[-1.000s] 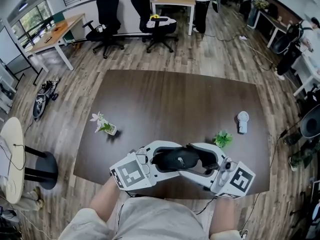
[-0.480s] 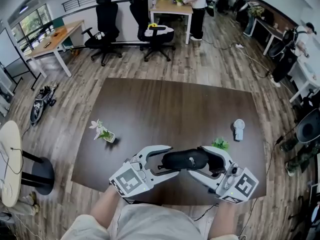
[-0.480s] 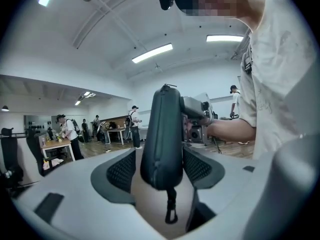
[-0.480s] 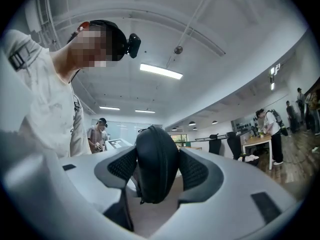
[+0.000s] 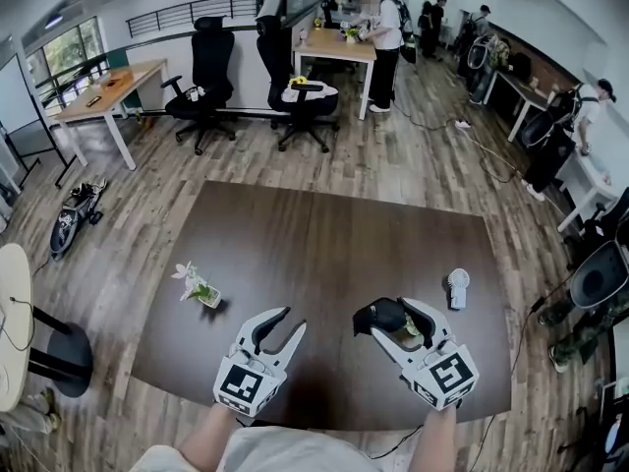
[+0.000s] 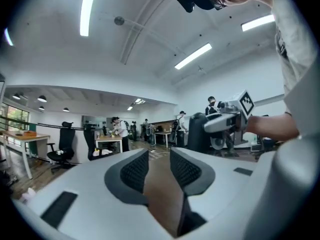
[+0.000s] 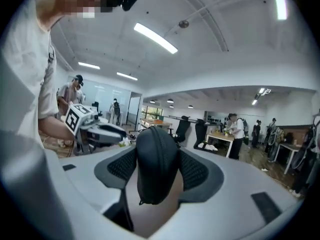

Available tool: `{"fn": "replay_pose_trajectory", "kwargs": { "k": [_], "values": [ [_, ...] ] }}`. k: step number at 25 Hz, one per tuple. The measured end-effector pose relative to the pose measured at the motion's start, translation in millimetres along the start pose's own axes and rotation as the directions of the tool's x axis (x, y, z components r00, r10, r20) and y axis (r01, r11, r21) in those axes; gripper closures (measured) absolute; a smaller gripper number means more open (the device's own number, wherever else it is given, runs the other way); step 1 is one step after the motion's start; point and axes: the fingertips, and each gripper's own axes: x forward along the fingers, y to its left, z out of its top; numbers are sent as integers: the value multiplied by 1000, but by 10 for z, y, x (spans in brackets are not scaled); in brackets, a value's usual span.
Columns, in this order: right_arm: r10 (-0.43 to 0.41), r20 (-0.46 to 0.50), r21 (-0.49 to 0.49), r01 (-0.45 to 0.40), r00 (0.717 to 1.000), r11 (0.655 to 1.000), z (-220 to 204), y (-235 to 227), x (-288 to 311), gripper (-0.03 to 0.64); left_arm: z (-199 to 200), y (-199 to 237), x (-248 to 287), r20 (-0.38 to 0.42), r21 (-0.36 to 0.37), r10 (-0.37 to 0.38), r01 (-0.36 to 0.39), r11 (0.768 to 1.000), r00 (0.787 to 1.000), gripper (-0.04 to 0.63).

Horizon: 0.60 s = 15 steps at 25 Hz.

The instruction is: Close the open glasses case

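The black glasses case [image 5: 379, 315] sits upright between the pads of my right gripper [image 5: 389, 319], which is shut on it above the table's front right. In the right gripper view the case [image 7: 157, 166] looks closed, its zipper seam running down the middle. My left gripper [image 5: 283, 324] hovers to the left, apart from the case. Its jaws have just been closing and now stand partly apart with nothing between them [image 6: 159, 160]. From the left gripper view, the right gripper [image 6: 227, 120] shows with the dark case [image 6: 196, 132] at its tip.
On the dark brown table [image 5: 324, 244] a small flower pot [image 5: 200, 289] stands at the left and a white hand fan [image 5: 457, 288] at the right. A green plant [image 5: 409, 331] peeks out behind the right gripper. Office chairs, desks and people are beyond the table.
Both grippers had met at the case near the table's front. The left one has let go and drawn off to the left; the right one keeps the case and has shifted right.
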Motion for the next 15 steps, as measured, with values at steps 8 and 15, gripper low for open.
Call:
{"fn": "replay_pose_trajectory", "kwargs": {
  "k": [8, 15],
  "values": [
    [-21, -296, -62, 3, 955, 998, -880, -13, 522, 348, -10, 265, -167, 30, -31, 172, -171, 985, 985, 594],
    [13, -568, -133, -108, 823, 985, -1687, 158, 937, 348, -169, 414, -294, 0, -49, 248, -248, 968, 969, 594]
  ]
}}
